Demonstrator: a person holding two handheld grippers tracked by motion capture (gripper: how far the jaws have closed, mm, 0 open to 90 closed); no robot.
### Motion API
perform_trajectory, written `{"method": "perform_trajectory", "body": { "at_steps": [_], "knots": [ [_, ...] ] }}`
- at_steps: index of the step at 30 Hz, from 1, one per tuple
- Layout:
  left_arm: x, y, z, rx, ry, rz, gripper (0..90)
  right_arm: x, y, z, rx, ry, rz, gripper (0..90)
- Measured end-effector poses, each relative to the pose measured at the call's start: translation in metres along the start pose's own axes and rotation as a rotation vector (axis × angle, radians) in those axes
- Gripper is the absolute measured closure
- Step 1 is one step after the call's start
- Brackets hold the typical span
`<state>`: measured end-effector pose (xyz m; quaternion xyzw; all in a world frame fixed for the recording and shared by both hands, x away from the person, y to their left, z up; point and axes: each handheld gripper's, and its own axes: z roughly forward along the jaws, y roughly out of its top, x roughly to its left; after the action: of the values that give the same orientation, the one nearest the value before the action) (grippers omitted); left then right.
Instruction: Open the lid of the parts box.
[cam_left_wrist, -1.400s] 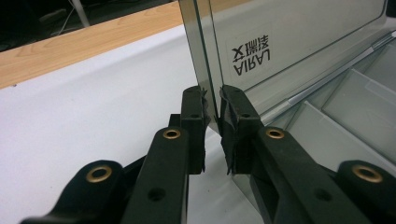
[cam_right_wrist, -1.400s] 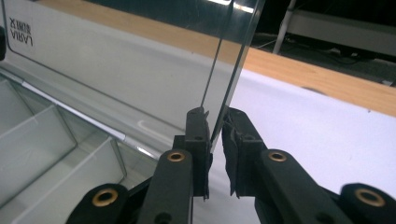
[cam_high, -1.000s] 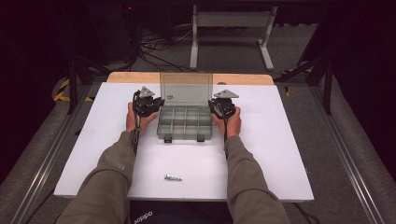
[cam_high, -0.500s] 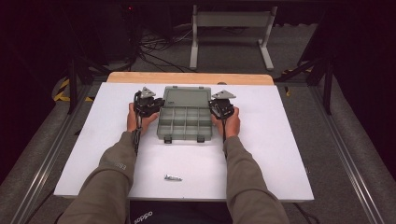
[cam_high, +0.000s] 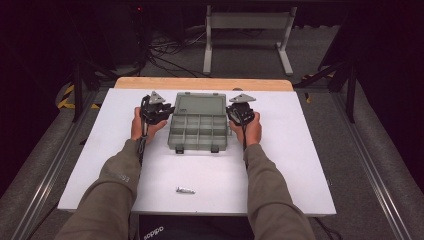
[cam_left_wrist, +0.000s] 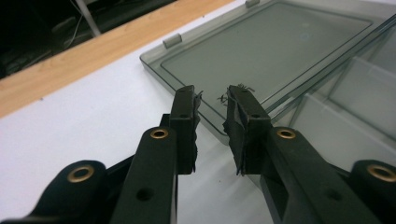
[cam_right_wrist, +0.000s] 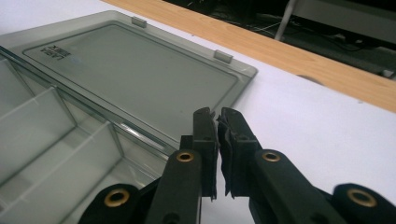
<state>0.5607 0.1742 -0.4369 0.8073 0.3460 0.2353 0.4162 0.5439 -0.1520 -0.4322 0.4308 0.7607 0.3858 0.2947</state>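
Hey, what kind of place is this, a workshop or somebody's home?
Most likely a lab or recording studio, not a home: a white table stands amid dark surroundings, loose cables trail over the grey floor behind it, and a metal stand sits beyond. A clear compartment box lies open on the table.

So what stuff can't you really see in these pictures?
- The little metal thing near the table's front edge: too small in the high view to say what it is.
- The box compartments: too small in the high view to tell if anything is inside; both gripper views cut them off.
- The lid label: too small to read in the right gripper view.
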Motion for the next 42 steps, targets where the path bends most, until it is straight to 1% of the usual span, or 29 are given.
{"method": "perform_trajectory", "body": {
  "at_steps": [1, 2, 3, 6, 9, 10, 12, 13, 14, 17, 21, 22, 23, 25, 26, 28, 29, 33, 34, 39, 42],
  "knots": [
    [0.000, 0.002, -0.004, 0.000, 0.000, 0.011, 73.1, -0.001, 0.000, -0.002, 0.002, -0.003, -0.006, 86.3],
    [0.000, 0.003, -0.006, -0.008, -0.003, 0.020, 72.9, -0.001, 0.001, -0.006, -0.002, 0.009, -0.013, 88.6],
    [-0.001, 0.004, -0.009, -0.014, -0.011, 0.020, 72.8, 0.000, 0.001, -0.008, -0.005, 0.010, -0.016, 89.0],
    [-0.004, 0.007, -0.015, -0.020, -0.025, 0.043, 72.0, 0.002, 0.003, -0.013, -0.026, 0.022, -0.014, 89.0],
    [-0.007, 0.010, -0.020, -0.034, -0.038, 0.067, 71.6, 0.003, 0.004, -0.016, -0.023, 0.028, -0.033, 89.0],
    [-0.008, 0.011, -0.022, -0.035, -0.040, 0.081, 71.2, 0.004, 0.005, -0.018, -0.020, 0.027, -0.042, 88.9],
    [-0.009, 0.011, -0.026, -0.039, -0.042, 0.091, 70.8, 0.005, 0.006, -0.021, -0.025, 0.032, -0.052, 88.3],
    [-0.010, 0.010, -0.029, -0.045, -0.049, 0.098, 70.0, 0.005, 0.007, -0.025, -0.031, 0.040, -0.059, 89.1],
    [-0.011, 0.010, -0.031, -0.048, -0.048, 0.108, 69.4, 0.006, 0.008, -0.027, -0.032, 0.043, -0.062, 89.1],
    [-0.012, 0.010, -0.036, -0.055, -0.047, 0.118, 68.4, 0.007, 0.008, -0.030, -0.034, 0.049, -0.073, 89.6],
    [-0.016, 0.009, -0.047, -0.065, -0.061, 0.158, 67.1, 0.008, 0.009, -0.041, -0.037, 0.070, -0.103, 90.0],
    [-0.017, 0.008, -0.049, -0.069, -0.062, 0.159, 66.9, 0.008, 0.009, -0.043, -0.039, 0.077, -0.104, 90.0],
    [-0.017, 0.009, -0.052, -0.076, -0.064, 0.167, 66.9, 0.008, 0.009, -0.044, -0.041, 0.082, -0.099, 90.0],
    [-0.018, 0.009, -0.056, -0.083, -0.060, 0.183, 66.3, 0.008, 0.008, -0.048, -0.043, 0.096, -0.107, 89.9],
    [-0.019, 0.008, -0.058, -0.083, -0.065, 0.179, 66.0, 0.008, 0.008, -0.050, -0.043, 0.096, -0.113, 89.7],
    [-0.019, 0.008, -0.063, -0.089, -0.065, 0.190, 65.1, 0.008, 0.008, -0.054, -0.047, 0.105, -0.125, 89.6],
    [-0.020, 0.007, -0.065, -0.092, -0.065, 0.203, 65.1, 0.009, 0.008, -0.056, -0.049, 0.106, -0.122, 89.4],
    [-0.022, 0.006, -0.072, -0.102, -0.066, 0.215, 64.3, 0.009, 0.008, -0.064, -0.060, 0.118, -0.136, 88.9],
    [-0.022, 0.005, -0.075, -0.105, -0.068, 0.220, 64.3, 0.009, 0.008, -0.064, -0.060, 0.118, -0.136, 88.9],
    [-0.024, 0.002, -0.084, -0.123, -0.073, 0.242, 61.8, 0.015, 0.006, -0.076, -0.084, 0.146, -0.155, 87.7],
    [-0.026, -0.001, -0.089, -0.133, -0.084, 0.242, 61.0, 0.016, 0.005, -0.081, -0.094, 0.154, -0.156, 87.3]
  ]
}}
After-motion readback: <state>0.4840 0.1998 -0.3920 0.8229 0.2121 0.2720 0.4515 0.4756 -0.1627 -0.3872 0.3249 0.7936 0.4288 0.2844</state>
